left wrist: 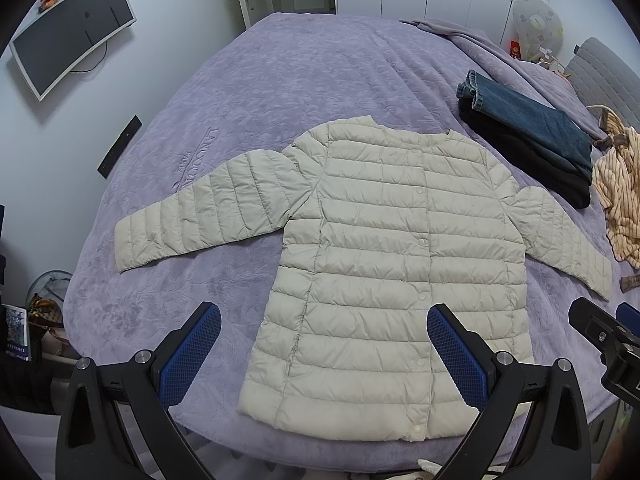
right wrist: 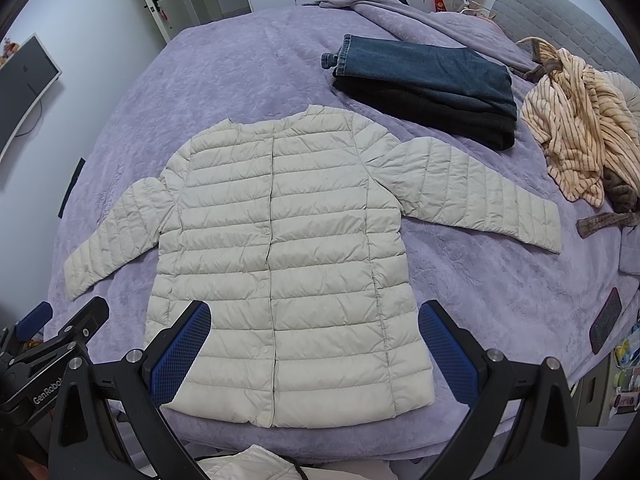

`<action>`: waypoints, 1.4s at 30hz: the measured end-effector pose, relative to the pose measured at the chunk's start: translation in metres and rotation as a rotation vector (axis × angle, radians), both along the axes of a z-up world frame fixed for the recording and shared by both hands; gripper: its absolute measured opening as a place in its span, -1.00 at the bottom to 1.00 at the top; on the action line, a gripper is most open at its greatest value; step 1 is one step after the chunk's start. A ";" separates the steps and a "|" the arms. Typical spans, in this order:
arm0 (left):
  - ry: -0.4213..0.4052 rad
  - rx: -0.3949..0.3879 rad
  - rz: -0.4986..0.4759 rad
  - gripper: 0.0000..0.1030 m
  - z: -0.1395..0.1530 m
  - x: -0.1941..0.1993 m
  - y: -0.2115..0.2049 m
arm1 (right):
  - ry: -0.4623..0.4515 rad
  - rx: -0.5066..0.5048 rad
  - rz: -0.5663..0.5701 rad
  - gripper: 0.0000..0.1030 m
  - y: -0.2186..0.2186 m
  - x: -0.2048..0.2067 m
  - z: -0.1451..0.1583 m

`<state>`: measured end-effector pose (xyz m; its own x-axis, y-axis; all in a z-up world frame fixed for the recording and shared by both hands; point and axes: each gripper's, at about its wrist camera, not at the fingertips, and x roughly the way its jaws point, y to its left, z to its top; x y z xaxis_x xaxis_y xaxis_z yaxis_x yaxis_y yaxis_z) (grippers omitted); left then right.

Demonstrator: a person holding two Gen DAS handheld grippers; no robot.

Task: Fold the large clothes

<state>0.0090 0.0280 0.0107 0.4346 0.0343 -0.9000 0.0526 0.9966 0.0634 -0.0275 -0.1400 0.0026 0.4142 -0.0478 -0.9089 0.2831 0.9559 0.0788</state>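
A cream quilted puffer jacket (left wrist: 384,248) lies flat, front up and buttoned, on the purple bed cover (left wrist: 280,80), sleeves spread to both sides. It also shows in the right wrist view (right wrist: 280,248). My left gripper (left wrist: 324,356) is open and empty, held above the jacket's lower left hem. My right gripper (right wrist: 316,352) is open and empty, held above the jacket's lower hem. The right gripper's body shows at the right edge of the left wrist view (left wrist: 608,340).
Folded jeans on a black garment (right wrist: 432,84) lie beyond the jacket's right shoulder. A crumpled striped beige garment (right wrist: 584,120) lies at the right. A dark phone (right wrist: 606,320) rests near the bed's right edge. A monitor (left wrist: 72,32) hangs on the left wall.
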 end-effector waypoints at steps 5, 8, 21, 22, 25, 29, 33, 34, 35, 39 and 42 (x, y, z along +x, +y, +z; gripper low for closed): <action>-0.001 -0.001 0.001 1.00 0.000 0.000 0.000 | 0.001 0.002 -0.001 1.00 0.001 0.000 0.001; 0.000 -0.001 0.001 1.00 0.000 0.000 0.000 | 0.001 0.002 -0.001 1.00 0.001 -0.001 0.001; 0.000 -0.004 0.000 1.00 0.000 -0.002 -0.001 | 0.005 0.000 -0.008 1.00 0.004 -0.005 0.002; -0.001 -0.004 0.000 1.00 0.000 -0.002 0.000 | 0.006 -0.001 -0.008 1.00 0.004 -0.005 0.002; -0.001 -0.006 0.000 1.00 -0.001 -0.003 -0.001 | 0.008 -0.002 -0.008 1.00 0.004 -0.005 0.001; -0.001 -0.006 0.002 1.00 -0.001 -0.003 -0.001 | 0.013 -0.007 -0.006 1.00 0.004 -0.005 0.001; 0.000 -0.008 0.001 1.00 -0.001 -0.004 -0.001 | 0.014 -0.007 -0.005 1.00 0.005 -0.005 0.001; 0.001 -0.009 0.001 1.00 -0.001 -0.004 -0.002 | 0.016 -0.007 -0.004 1.00 0.005 -0.005 0.001; 0.004 -0.011 0.002 1.00 -0.002 -0.005 -0.003 | 0.019 -0.007 -0.003 1.00 0.004 -0.004 0.000; 0.024 -0.022 0.008 1.00 -0.007 -0.005 -0.004 | 0.031 -0.002 -0.003 1.00 0.004 -0.001 -0.003; 0.050 -0.036 0.018 1.00 -0.017 0.001 0.010 | 0.036 0.019 0.005 1.00 0.007 0.003 -0.008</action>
<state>0.0096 0.0381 -0.0067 0.3886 0.0089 -0.9214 0.0371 0.9990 0.0253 -0.0241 -0.1332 -0.0052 0.3814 -0.0287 -0.9239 0.2813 0.9557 0.0864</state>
